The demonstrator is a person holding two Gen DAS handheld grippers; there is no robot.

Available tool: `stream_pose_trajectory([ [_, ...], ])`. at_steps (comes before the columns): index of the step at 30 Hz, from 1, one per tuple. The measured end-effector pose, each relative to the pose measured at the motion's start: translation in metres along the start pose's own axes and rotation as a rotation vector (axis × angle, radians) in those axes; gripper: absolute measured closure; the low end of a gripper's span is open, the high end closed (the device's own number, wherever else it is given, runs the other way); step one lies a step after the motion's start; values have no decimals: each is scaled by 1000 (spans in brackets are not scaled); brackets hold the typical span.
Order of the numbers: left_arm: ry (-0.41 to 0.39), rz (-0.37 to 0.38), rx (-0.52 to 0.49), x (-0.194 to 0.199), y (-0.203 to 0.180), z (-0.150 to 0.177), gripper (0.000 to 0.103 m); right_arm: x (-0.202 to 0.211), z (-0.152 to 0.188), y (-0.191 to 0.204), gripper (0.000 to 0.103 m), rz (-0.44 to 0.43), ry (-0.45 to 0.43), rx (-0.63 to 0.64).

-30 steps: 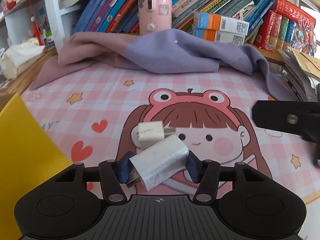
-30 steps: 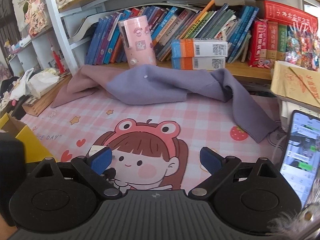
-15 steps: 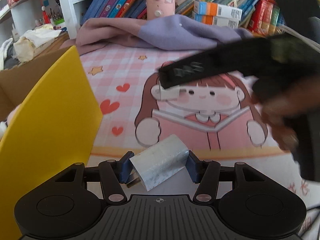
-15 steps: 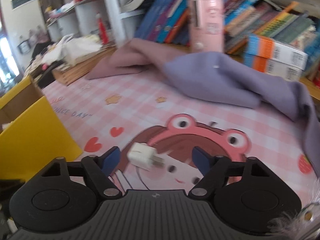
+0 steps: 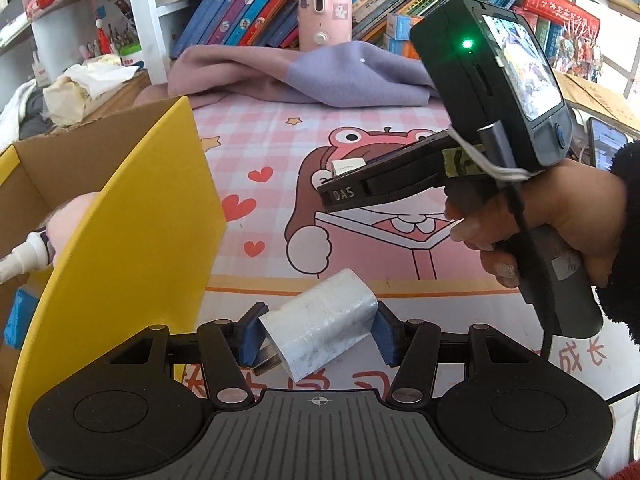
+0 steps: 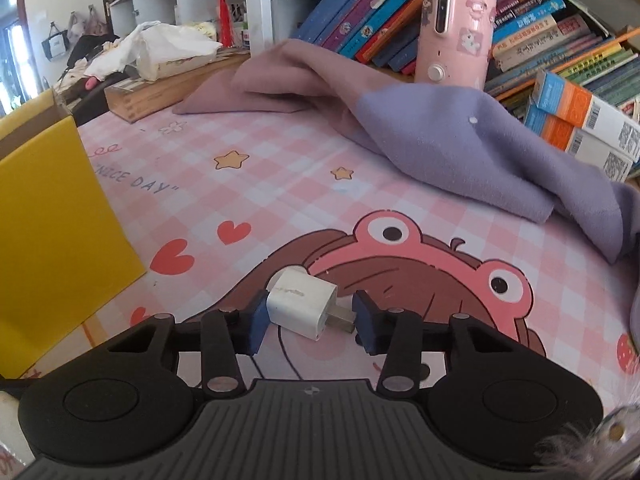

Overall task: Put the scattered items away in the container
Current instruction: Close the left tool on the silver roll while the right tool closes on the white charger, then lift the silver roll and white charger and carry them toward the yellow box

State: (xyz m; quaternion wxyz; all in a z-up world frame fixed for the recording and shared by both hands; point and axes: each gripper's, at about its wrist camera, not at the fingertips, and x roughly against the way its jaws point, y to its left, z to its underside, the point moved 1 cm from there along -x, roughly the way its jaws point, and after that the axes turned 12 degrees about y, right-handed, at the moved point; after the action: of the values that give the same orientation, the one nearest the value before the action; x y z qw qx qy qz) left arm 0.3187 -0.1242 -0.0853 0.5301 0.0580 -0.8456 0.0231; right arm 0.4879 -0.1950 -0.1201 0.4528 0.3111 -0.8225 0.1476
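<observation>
While the left gripper (image 5: 318, 334) stays clenched on a silvery-white charger block (image 5: 320, 330), holding it tilted between both blue pads (image 5: 250, 338) with its metal prongs poking out toward the left pad, the yellow flap of the cardboard box (image 5: 120, 240) stands just beside it on the left, far closer than a second ago, when only a corner of yellow showed at the edge. Down inside the box lie a white spray nozzle (image 5: 22, 256) and something pink, partly hidden by the flap. On the right, the right gripper (image 6: 308, 316) sits low on the pink cartoon mat (image 6: 280, 208), its jaws drawn in around the small white plug adapter (image 6: 302, 304): the left pad touches the adapter's body and the right pad sits at the tip of its prongs, though whether the squeeze is firm I cannot tell. A second ago those jaws stood wide open and the adapter lay ahead of them. From the left side the person's right hand (image 5: 560, 216) is seen wrapped around that tool's handle, the adapter (image 5: 348, 166) peeking above its black fingers. Farther back lies a purple and mauve cloth (image 6: 440, 136), then a pink cylinder (image 6: 456, 20) against rows of books (image 6: 360, 12) on the shelf.
</observation>
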Motion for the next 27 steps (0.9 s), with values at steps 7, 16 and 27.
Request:
stream_pose_trajectory([
  [7,-25,25,-28,10,-5,-1,49,31,18,-11,61,0,-5,-46],
  [16,-51,41,-48,24,-11,3,49,65,48,-11,61,19,-4,-81],
  [27,-80,84,-74,47,-4,17,49,109,80,-3,61,52,-10,-171],
])
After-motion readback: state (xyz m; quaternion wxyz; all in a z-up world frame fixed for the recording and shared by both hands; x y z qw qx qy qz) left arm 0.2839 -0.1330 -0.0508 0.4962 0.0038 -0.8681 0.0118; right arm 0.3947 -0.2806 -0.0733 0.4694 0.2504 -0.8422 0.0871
